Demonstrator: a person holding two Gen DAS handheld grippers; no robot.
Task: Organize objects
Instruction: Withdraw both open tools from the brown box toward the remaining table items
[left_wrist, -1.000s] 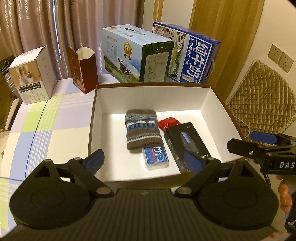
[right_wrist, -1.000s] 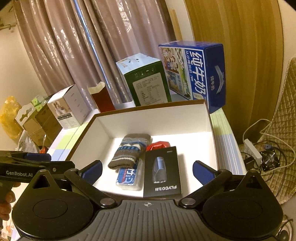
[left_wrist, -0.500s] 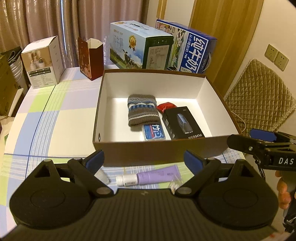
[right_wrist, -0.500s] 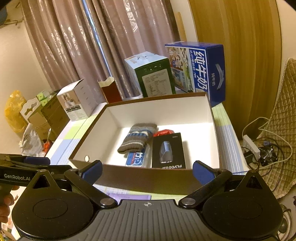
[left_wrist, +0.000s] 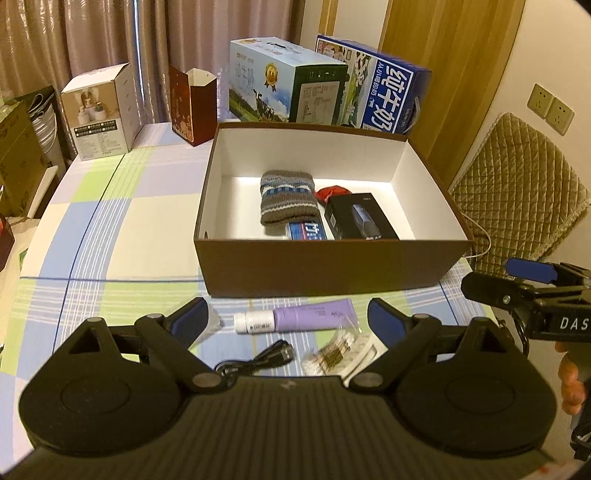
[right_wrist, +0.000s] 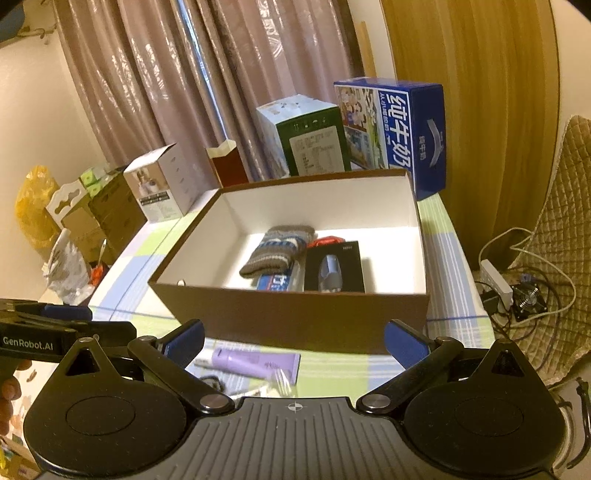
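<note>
Your left gripper has its fingers spread wide with nothing between them, and your right gripper is spread just as wide and equally empty. Both hang over the near strip of table on your side of the brown box, which reads as a hover to choose the next item rather than a grip in progress.

Straight beneath the left fingers, just in front of the box's near wall, lies the purple tube. Its long axis runs parallel to that wall, white cap toward the left and flat crimped end toward the right. With the fingers set either side along that axis, you would likely need to roll your wrist to close across its narrow width.

Nearer you than the tube sit a coiled black cable and a clear packet of cotton swabs, also outside the box.

Inside the box, a knitted pouch, a blue tissue pack and a black carton lie together along its middle.
</note>
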